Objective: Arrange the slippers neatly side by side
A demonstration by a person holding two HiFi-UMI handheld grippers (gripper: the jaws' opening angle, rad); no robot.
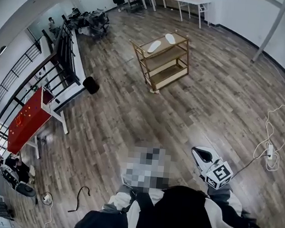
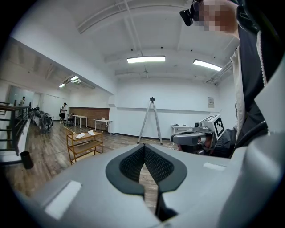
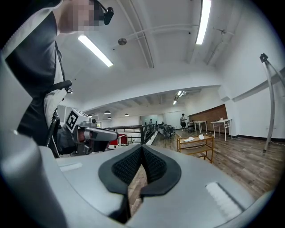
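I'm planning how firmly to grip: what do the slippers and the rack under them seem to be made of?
The slippers look white, thin and flat, perhaps fabric or foam; too far to tell. The rack looks like light wood, with tan posts and shelves and a smooth finish.

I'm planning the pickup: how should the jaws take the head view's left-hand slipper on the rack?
Probably pinch across its narrow width, coming from above: the slipper lies flat on the open top shelf of the wooden rack, nothing over it. Finer shape is too far to tell.
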